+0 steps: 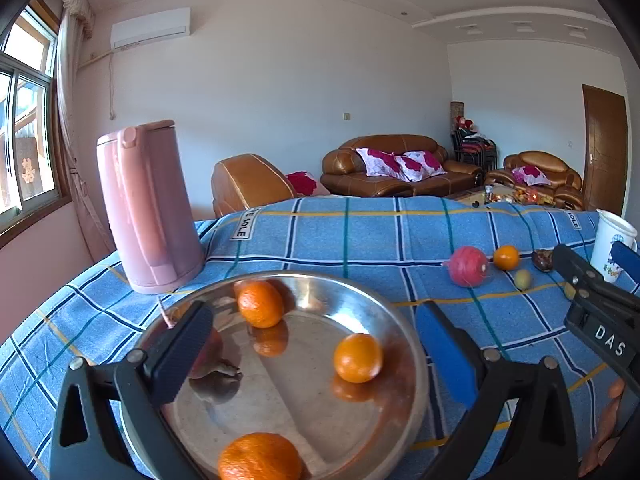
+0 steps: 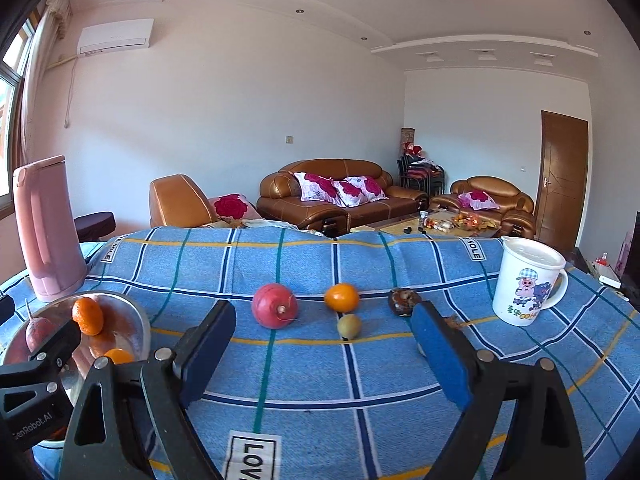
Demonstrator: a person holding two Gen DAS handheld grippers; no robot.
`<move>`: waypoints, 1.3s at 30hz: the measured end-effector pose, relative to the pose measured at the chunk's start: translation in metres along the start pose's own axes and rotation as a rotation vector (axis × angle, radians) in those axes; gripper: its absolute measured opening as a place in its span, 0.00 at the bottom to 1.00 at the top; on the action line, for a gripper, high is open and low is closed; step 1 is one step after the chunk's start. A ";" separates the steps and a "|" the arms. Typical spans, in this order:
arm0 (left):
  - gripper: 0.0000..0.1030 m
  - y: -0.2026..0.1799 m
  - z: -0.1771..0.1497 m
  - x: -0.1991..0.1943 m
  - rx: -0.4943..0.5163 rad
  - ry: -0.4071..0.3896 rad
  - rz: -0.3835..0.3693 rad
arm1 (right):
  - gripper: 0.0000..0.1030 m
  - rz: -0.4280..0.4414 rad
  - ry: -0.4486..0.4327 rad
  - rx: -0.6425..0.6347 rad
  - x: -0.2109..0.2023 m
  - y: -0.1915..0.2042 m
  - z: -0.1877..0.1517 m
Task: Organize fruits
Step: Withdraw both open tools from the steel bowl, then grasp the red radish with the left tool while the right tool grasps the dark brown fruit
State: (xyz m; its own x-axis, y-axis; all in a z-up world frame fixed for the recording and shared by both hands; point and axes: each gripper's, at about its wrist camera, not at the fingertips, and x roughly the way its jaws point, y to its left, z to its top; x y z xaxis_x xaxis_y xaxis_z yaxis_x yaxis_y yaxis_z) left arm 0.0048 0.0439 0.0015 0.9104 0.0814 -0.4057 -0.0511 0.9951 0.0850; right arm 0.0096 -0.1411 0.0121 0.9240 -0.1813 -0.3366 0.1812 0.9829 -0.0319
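A table draped in a blue checked cloth (image 2: 320, 380) carries the fruit in two groups. On the left sits a round steel tray (image 1: 396, 328) just in front of a pink kettle (image 1: 148, 208). Three oranges lie in the tray: one at the far side (image 1: 260, 304), one at the right (image 1: 358, 358) and one at the near rim (image 1: 260, 458). A reddish fruit (image 1: 210, 350) lies at the tray's left side, partly hidden behind a jaw pad.

The left gripper (image 1: 316, 356) hovers over the tray with its jaws wide apart, holding nothing; the tray's fruit shows between the pads without touching them.

To the right, well apart from the tray, loose fruit lies on the cloth: a red round fruit (image 2: 275, 305), an orange (image 2: 341, 297) just right of it, a small greenish fruit (image 2: 349, 326) just in front of that orange, and a dark brown fruit (image 2: 403, 301) further right. A white cartoon mug (image 2: 526, 282) stands at the far right.

The right gripper (image 2: 324, 354) hangs near this row with its jaws spread wide and empty, the loose fruit lying beyond its pads.
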 end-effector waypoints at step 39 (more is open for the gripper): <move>1.00 -0.115 0.007 0.066 -0.060 0.314 -0.177 | 0.64 0.049 0.427 0.277 0.107 -0.144 -0.008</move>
State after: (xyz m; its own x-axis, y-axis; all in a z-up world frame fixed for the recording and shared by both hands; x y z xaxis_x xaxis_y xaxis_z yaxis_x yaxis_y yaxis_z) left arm 0.0740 -0.0653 -0.0290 0.7373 -0.0886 -0.6698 0.0635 0.9961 -0.0619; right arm 0.0796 -0.3023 -0.0265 0.7241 -0.0491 -0.6880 0.2768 0.9343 0.2247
